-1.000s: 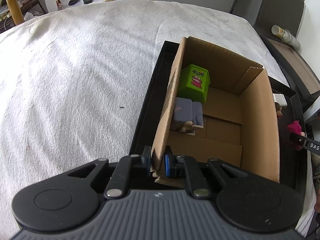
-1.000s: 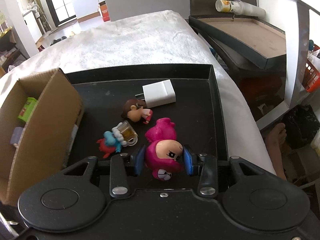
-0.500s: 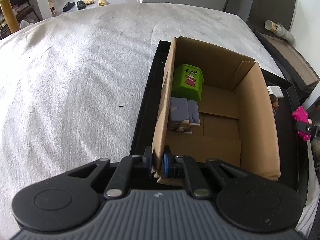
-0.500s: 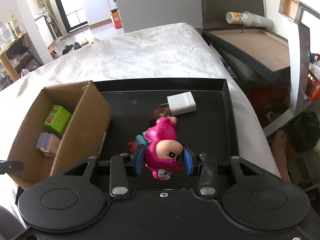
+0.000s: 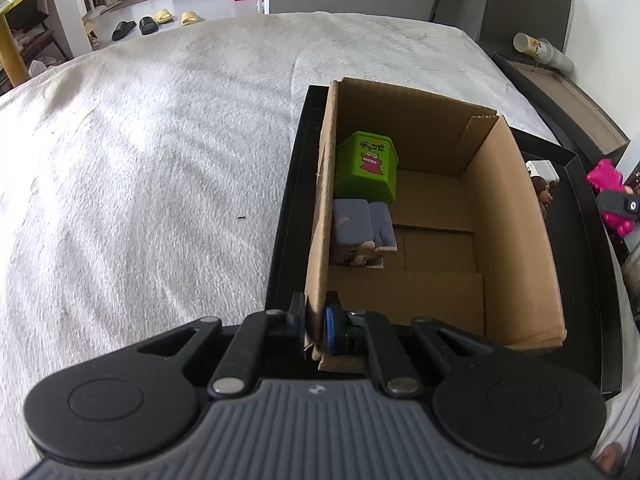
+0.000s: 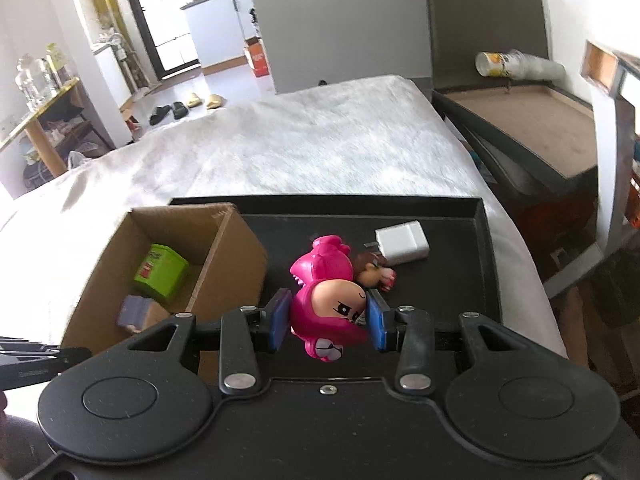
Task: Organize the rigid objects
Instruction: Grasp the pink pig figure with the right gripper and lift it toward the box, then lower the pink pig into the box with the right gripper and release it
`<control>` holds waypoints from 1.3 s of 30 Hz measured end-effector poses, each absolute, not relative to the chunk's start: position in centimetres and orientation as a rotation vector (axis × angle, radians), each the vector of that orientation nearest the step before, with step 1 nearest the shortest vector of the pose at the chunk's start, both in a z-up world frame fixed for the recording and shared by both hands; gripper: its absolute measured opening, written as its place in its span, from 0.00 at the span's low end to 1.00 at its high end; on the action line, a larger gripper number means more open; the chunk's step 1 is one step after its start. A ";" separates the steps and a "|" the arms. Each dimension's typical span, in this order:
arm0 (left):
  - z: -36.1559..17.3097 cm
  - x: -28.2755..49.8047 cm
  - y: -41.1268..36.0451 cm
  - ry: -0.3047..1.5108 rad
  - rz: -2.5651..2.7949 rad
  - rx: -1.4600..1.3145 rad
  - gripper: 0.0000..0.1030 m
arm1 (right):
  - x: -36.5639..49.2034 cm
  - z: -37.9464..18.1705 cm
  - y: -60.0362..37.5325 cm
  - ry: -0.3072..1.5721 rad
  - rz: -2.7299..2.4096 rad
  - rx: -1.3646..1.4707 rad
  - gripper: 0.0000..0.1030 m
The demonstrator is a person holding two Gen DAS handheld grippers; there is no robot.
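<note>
On the bed, black tray [image 6: 486, 240] with cardboard box [image 5: 516, 216] at its left end:

Left gripper [image 5: 315, 326]: jaws pinched fully onto the near-left wall of the cardboard box, cardboard between the blue pads; it steadies the box.

Right gripper [image 6: 326, 322]: jaws part-way closed on the head of the pink figure [image 6: 328, 292], pads pressing both sides.

Change, pink figure: a second ago it hung low over the tray floor among the other toys; now it rides clear above them, nearer the box, and shows in the left wrist view at the far right, beyond the box's right wall.

Change, box: unchanged place; grip on the wall slightly tightened.

Box contents: green container [image 5: 368, 166] at far left, grey-purple toy [image 5: 362, 226] just near of it, both against the left wall; right half bare.

Left on tray: white charger [image 6: 402, 242], brown-haired figurine [image 6: 374, 274] touching it; a third toy is hidden behind the pink figure.

Meaning for task: pick complete, carry under way; judged next, a move left over the box's right wall and release onto the bare floor.
</note>
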State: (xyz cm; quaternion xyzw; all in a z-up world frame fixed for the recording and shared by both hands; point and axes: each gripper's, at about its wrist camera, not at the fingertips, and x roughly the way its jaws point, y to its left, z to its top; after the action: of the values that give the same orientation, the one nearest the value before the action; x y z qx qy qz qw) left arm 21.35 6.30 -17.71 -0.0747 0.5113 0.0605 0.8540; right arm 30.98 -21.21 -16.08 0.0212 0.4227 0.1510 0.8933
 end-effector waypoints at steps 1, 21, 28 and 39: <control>-17.8 21.4 6.3 1.075 0.127 -0.156 0.08 | 31.0 -15.9 -21.0 0.873 0.318 0.042 0.38; -17.8 21.7 6.8 1.084 0.138 -0.208 0.09 | 30.8 -13.6 -15.0 0.839 0.421 0.024 0.39; -17.9 21.7 7.2 1.084 0.130 -0.234 0.09 | 30.9 -13.8 -12.8 0.846 0.448 0.003 0.39; -17.9 21.6 7.6 1.078 0.131 -0.269 0.10 | 31.3 -14.3 -10.1 0.869 0.472 -0.044 0.39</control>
State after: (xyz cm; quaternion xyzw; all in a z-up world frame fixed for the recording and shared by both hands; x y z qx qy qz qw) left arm 21.64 7.57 -17.92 -0.1277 0.5114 0.0620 0.8475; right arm 31.28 -10.05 -14.25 -0.0210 0.4171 0.2267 0.8799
